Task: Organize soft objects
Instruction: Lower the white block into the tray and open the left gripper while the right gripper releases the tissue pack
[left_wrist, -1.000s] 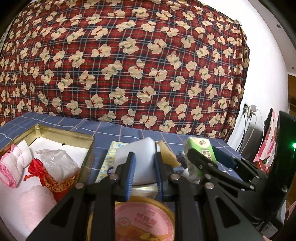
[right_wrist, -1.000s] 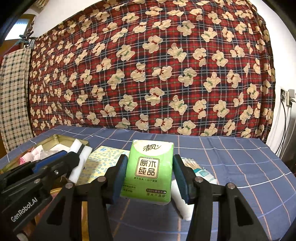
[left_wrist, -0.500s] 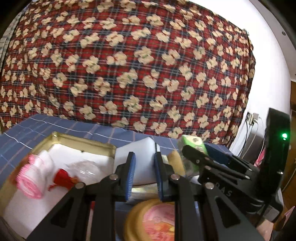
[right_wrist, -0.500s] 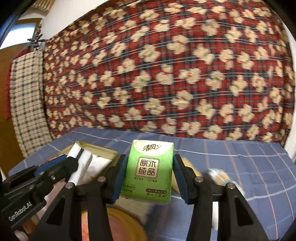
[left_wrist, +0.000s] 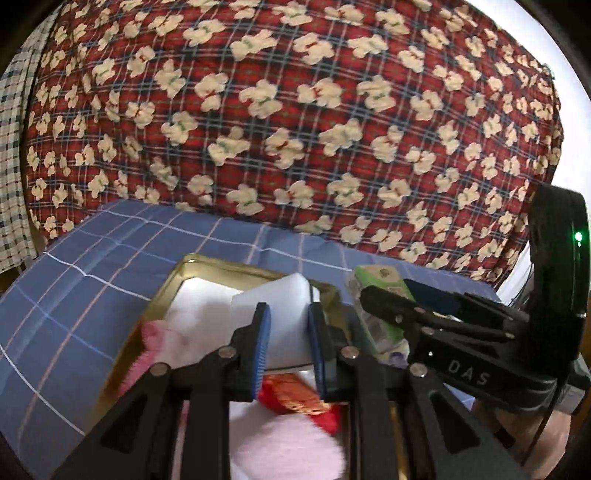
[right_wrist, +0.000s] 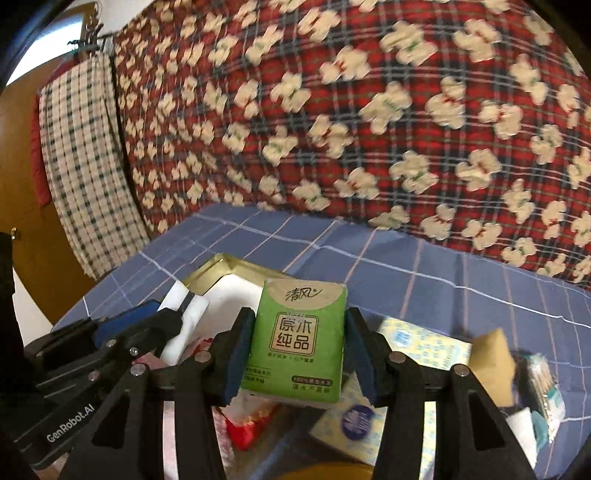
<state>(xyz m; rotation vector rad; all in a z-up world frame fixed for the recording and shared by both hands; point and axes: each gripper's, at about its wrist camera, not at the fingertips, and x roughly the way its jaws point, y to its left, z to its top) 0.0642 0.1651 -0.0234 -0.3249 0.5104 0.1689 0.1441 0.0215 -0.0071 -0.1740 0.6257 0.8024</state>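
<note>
My left gripper (left_wrist: 290, 350) is shut on a white foam block (left_wrist: 275, 314) and holds it above the gold tin tray (left_wrist: 207, 264). The tray holds a pink rolled cloth (left_wrist: 147, 341), a red pouch (left_wrist: 295, 400) and a pale pink fluffy pad (left_wrist: 288, 446). My right gripper (right_wrist: 297, 358) is shut on a green tissue pack (right_wrist: 297, 339), held just right of the tray (right_wrist: 221, 266); it shows in the left wrist view (left_wrist: 373, 280) too. The left gripper with its foam block (right_wrist: 184, 314) shows at the left of the right wrist view.
The blue checked cloth (right_wrist: 443, 288) covers the table. A yellow patterned tissue pack (right_wrist: 417, 339), a tan sponge (right_wrist: 491, 354) and a pack of cotton swabs (right_wrist: 543, 391) lie right of the tray. A red bear-print blanket (left_wrist: 295, 110) hangs behind.
Both grippers swung left with their loads; the foam block went from beside the tray to over it. The round pink-lidded tin below has left the view.
</note>
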